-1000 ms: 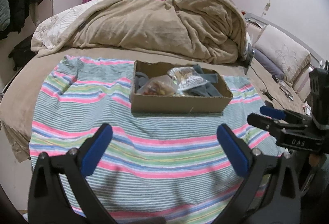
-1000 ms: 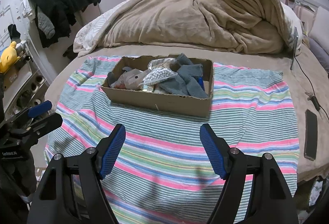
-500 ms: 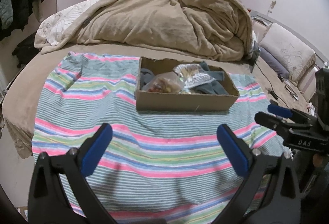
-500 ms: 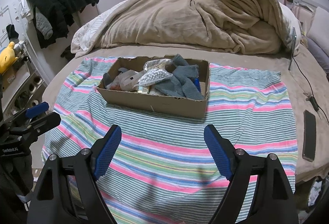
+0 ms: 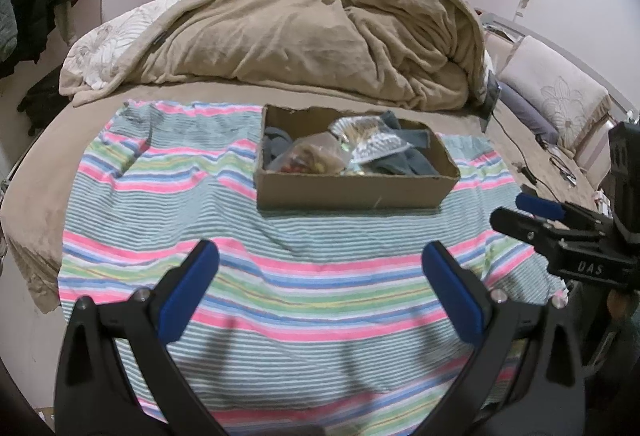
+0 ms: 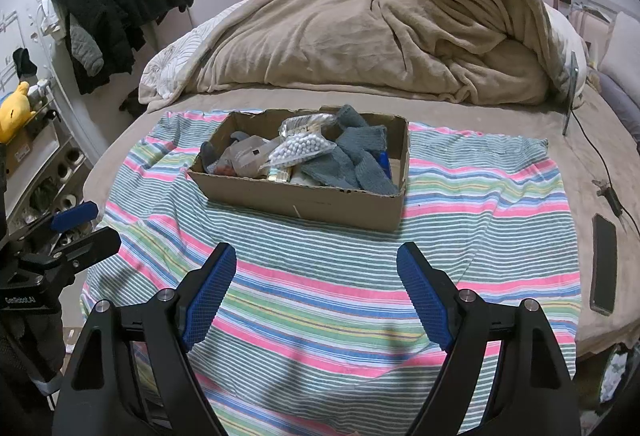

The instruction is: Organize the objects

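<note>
**Box full, both tools empty over the striped cloth**

The bed (image 6: 580,156) carries a striped cloth (image 6: 480,204) spread flat, and on its far half sits a cardboard box (image 6: 312,202). Inside lie grey knitted cloths (image 6: 356,160), a bag of white beads (image 6: 300,148) and other packets, heaped together. Nothing lies loose on the stripes. That fits either a box waiting to be emptied and sorted, or one just filled. The left hand-held gripper (image 5: 320,288) and right hand-held gripper (image 6: 316,284) both hover near the cloth's front edge, jaws spread wide, carrying nothing, 2 tools well short of the box.
</note>
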`<state>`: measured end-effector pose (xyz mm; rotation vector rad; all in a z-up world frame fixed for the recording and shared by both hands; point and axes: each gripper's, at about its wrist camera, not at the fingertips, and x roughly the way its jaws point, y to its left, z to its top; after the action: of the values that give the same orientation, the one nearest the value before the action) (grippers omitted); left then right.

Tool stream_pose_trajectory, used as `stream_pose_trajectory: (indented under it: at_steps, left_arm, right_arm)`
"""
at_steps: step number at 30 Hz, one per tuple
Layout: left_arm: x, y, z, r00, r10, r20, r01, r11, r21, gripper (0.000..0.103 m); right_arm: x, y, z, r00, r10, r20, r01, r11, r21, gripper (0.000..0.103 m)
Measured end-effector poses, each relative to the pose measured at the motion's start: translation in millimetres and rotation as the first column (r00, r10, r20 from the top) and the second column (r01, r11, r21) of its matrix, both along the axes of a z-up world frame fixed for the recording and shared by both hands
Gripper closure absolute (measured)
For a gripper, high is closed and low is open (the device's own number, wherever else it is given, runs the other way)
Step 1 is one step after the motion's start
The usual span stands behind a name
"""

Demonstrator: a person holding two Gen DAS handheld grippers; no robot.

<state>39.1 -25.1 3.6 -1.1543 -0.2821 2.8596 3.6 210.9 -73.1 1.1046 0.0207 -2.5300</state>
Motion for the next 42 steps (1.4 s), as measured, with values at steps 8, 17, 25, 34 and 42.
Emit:
stream_pose_trajectory:
  at_steps: [8,17,25,34,42]
  left_arm:
    - [-0.7,1.6,-0.7,1.0,-0.006,0.003,0.006,1.0,-0.003,0.001]
    - [-1.8,1.8,-3.0,1.0,-0.003,0.011,0.003,1.0,-0.004,0.001]
    - [-3.3,0.8,-5.1,1.0,-0.005,0.018,0.005,1.0,-0.002,0.001]
    - [-7.5,-0.2,-10.8,0.999,-0.009,0.033,0.009,1.0,0.004,0.001]
    - [-11.3,0.1,-16.0,0.999,-0.009,0.044,0.009,1.0,0.012,0.001]
  right_arm:
    - [-1.4,1.1,-2.1,1.0,0.0,0.002,0.0,1.0,-0.001,0.018]
    - [-1.0,4.3,-4.8,1.0,-0.003,0.01,0.003,1.0,-0.007,0.018]
    - [-0.5,5.1,-6.4,1.0,-0.004,0.015,0.004,1.0,-0.008,0.018]
    - [-6.2,5.9,-10.9,1.0,-0.008,0.025,0.009,1.0,-0.01,0.018]
    - [-8.0,5.7,-12.2,0.999,-0.009,0.03,0.009,1.0,-0.01,0.018]
